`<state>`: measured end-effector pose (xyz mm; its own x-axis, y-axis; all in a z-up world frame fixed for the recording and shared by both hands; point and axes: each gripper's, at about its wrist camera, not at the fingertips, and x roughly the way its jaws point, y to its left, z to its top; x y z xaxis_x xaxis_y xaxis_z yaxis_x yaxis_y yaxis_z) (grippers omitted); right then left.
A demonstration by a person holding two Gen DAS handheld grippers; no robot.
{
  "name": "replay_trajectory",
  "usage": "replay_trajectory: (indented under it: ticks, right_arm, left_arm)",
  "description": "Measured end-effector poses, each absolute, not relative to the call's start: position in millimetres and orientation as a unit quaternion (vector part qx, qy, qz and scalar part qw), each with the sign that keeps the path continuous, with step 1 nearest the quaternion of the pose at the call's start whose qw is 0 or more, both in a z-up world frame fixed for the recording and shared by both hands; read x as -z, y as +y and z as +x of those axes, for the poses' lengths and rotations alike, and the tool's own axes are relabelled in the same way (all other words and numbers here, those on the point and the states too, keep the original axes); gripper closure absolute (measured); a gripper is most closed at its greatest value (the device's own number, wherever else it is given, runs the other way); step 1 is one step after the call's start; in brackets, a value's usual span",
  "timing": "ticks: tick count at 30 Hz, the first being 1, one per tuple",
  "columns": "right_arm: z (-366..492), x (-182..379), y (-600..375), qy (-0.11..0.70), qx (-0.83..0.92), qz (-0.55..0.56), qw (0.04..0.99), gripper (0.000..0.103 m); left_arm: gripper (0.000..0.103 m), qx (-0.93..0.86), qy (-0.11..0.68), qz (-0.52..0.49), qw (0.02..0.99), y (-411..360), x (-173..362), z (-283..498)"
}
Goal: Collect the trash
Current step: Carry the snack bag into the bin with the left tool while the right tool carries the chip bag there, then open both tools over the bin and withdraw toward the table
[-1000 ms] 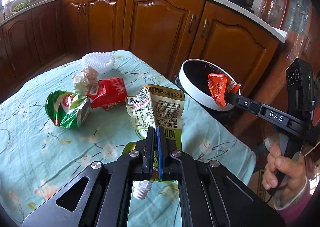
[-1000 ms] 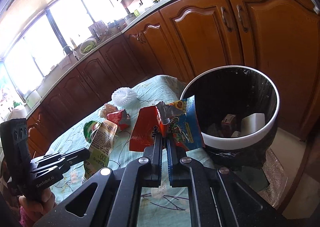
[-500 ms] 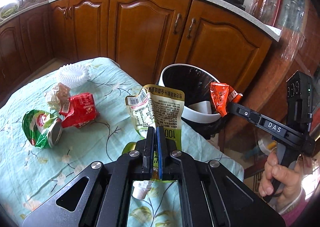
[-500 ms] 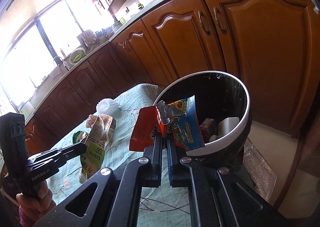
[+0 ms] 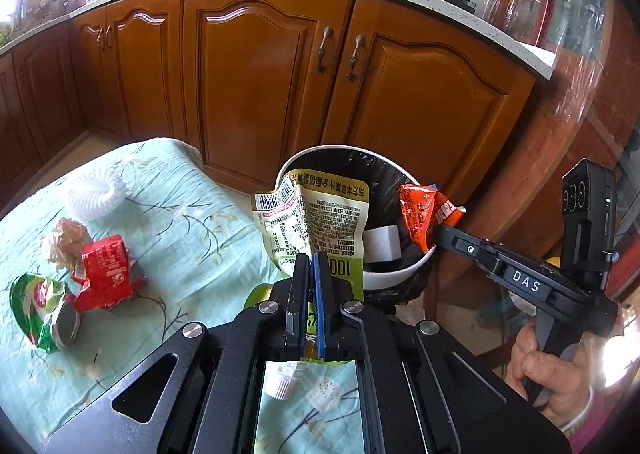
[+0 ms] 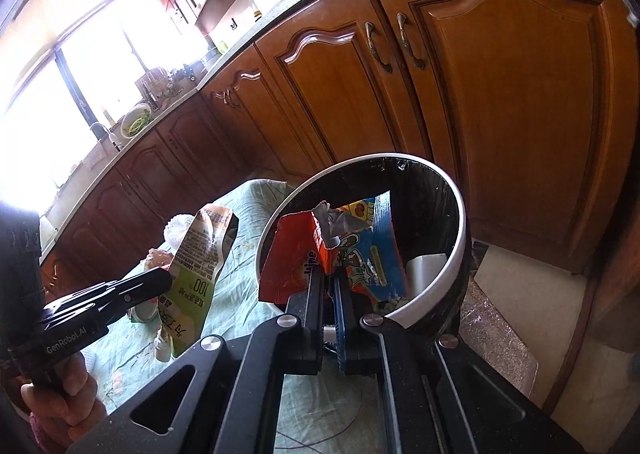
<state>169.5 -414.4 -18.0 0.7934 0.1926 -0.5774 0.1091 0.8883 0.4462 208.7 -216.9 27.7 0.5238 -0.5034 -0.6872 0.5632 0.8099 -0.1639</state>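
My left gripper (image 5: 309, 264) is shut on a yellow-green drink pouch (image 5: 316, 221) and holds it upright at the table's edge, in front of the trash bin (image 5: 396, 274). The pouch also shows in the right wrist view (image 6: 196, 254). My right gripper (image 6: 330, 274) is shut on an orange and blue snack wrapper (image 6: 344, 254) held over the near rim of the white-rimmed, black-lined bin (image 6: 452, 254). The wrapper also shows in the left wrist view (image 5: 420, 213).
On the green tablecloth (image 5: 180, 238) lie a red wrapper (image 5: 104, 274), a crushed green can (image 5: 44, 310), a crumpled paper (image 5: 64, 238) and a white foam net (image 5: 96, 193). Wooden cabinets (image 5: 260, 73) stand behind. White trash (image 6: 424, 266) lies inside the bin.
Both grippers have moved toward the bin with their trash. The bin now lies directly behind the pouch, and the wrapper is over the bin's opening.
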Motion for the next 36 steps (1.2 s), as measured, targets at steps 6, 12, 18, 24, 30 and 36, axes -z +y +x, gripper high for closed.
replay_trajectory:
  ticks: [6,12,18,24,30,36]
  right_arm:
    - [182,21,-422,0.328,-0.018,0.23,0.916,0.099]
    - [197,23,-426,0.339,-0.016,0.217,0.915,0.099]
    - [207,25,-427,0.354,-0.013,0.205,0.912,0.099]
    - [215,31,-431,0.365,-0.011,0.201,0.909,0.099]
    - [221,36,-435,0.373,-0.008,0.199,0.906,0.097]
    - [223,37,-439,0.376,-0.005,0.204,0.904,0.079]
  left_arm:
    - [0.101,0.313,0.385,0.048,0.867,-241,-28,222]
    - [0.101,0.315,0.394,0.058,0.862,-262,-25,237]
    - [0.101,0.314,0.406,0.066,0.856,-280,-21,250]
    - [0.101,0.311,0.418,0.074,0.851,-293,-15,262]
    - [0.101,0.309,0.427,0.08,0.846,-301,-7,267]
    - [0.096,0.308,0.441,0.069,0.84,-303,-3,272]
